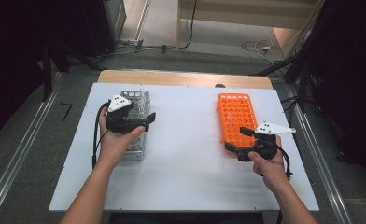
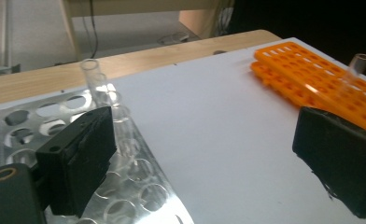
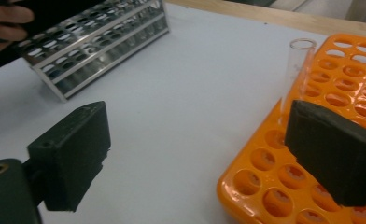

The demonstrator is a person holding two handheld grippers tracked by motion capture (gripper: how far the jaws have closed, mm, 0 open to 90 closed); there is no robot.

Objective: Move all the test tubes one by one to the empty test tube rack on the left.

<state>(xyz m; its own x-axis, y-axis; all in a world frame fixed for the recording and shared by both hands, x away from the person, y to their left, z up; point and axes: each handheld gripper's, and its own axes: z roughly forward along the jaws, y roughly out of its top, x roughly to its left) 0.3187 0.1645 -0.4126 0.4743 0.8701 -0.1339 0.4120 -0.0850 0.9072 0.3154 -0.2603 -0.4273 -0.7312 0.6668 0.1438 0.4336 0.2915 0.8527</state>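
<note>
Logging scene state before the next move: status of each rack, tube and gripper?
left gripper: open, nothing between its jaws, over the metal rack.
right gripper: open, empty, at the orange rack's near edge.
metal rack: upright on the table, holds clear tubes.
clear tube: upright in the metal rack.
orange rack: flat on the table, mostly empty holes.
glass tube: upright in the orange rack.
</note>
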